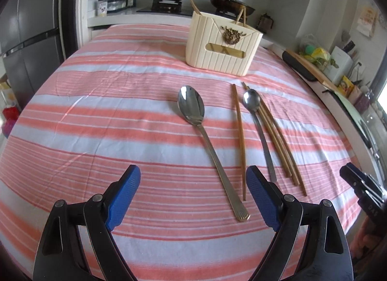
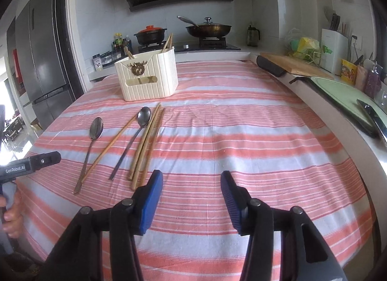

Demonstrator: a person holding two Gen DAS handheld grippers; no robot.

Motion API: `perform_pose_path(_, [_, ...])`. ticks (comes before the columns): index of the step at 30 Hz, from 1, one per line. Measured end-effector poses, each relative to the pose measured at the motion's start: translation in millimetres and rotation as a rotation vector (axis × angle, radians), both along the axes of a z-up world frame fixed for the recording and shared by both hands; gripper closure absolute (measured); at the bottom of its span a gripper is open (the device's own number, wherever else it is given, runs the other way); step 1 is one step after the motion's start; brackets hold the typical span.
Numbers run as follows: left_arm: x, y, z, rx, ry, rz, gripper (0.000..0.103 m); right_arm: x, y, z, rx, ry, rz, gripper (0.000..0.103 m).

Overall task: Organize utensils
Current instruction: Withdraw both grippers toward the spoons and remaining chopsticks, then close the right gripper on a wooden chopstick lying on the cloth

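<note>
A large steel spoon (image 1: 208, 145) (image 2: 89, 150), a smaller spoon (image 1: 258, 126) (image 2: 131, 140) and several wooden chopsticks (image 1: 278, 140) (image 2: 145, 145) lie side by side on the pink-and-white striped cloth (image 1: 108, 116) (image 2: 241, 140). Behind them stands a cream ribbed utensil holder (image 1: 220, 46) (image 2: 147, 80) with chopsticks sticking out. My left gripper (image 1: 193, 191) is open just short of the large spoon's handle end, nothing between its blue pads. My right gripper (image 2: 192, 189) is open over bare cloth, to the right of the chopstick ends.
A grey fridge (image 1: 29, 39) (image 2: 46, 63) stands at the left. The counter behind carries a stove with a black pot (image 2: 150, 35) and a wok (image 2: 208, 29). A cutting board (image 2: 295, 65), a knife block and bags crowd the right counter. A person's hand (image 2: 12, 215) holds the left gripper's handle.
</note>
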State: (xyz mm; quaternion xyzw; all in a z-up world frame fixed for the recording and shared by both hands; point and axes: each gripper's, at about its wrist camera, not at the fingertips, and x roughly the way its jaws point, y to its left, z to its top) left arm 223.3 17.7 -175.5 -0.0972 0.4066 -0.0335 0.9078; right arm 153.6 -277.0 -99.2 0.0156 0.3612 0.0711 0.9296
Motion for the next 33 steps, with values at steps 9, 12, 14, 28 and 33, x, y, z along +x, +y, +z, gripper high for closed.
perform_pose_path(9, [40, -8, -18, 0.065, 0.043, 0.058, 0.013, 76, 35, -22, 0.083, 0.178, 0.123, 0.082])
perform_pose_path(12, [45, -11, -23, 0.097, 0.053, 0.069, 0.013, 89, 48, -28, 0.085, 0.200, 0.147, 0.083])
perform_pose_path(14, [50, -14, -26, 0.115, 0.068, 0.069, 0.013, 96, 57, -32, 0.073, 0.219, 0.159, 0.083])
perform_pose_path(28, [51, -15, -36, 0.198, 0.108, 0.064, 0.013, 96, 50, -44, -0.064, 0.238, 0.044, 0.099])
perform_pose_path(33, [43, -5, -36, 0.206, 0.105, 0.050, 0.016, 79, 19, -44, -0.086, 0.229, -0.045, 0.099])
